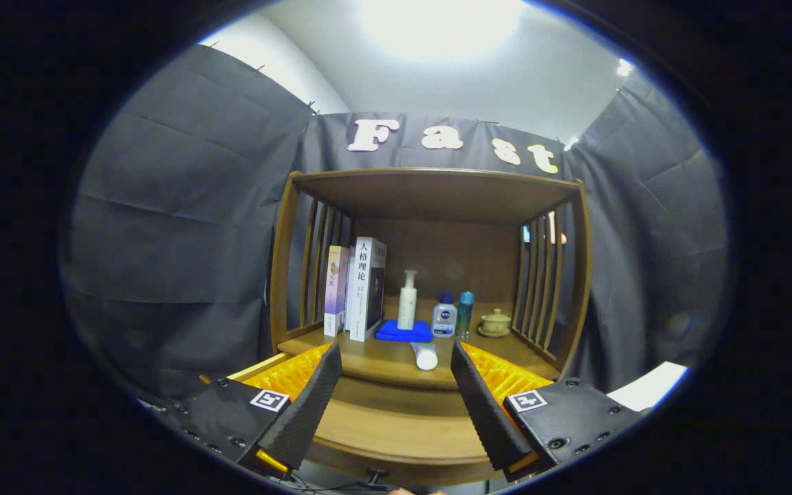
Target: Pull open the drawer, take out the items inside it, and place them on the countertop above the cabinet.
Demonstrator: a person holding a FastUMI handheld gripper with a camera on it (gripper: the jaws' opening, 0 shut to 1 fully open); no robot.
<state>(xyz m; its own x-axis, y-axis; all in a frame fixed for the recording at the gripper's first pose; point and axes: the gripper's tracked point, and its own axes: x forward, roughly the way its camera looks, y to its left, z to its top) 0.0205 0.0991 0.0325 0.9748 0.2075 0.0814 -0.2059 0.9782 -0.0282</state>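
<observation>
My gripper (394,349) is open, its two fingers spread wide with nothing between them, held in front of a wooden cabinet (286,275). A white tube (425,356) lies on the countertop (375,357) near its front edge, just ahead of the fingertips. Below that edge, a wooden drawer front (396,433) with a small dark knob (377,473) shows between the fingers. I cannot tell whether the drawer is open, and its inside is hidden.
Further back on the countertop stand two books (358,289), a white pump bottle (407,299) on a blue cloth (404,331), a small white bottle (444,316), a teal bottle (465,313) and a lidded cup (496,323). Slatted sides and a top shelf (437,182) enclose it.
</observation>
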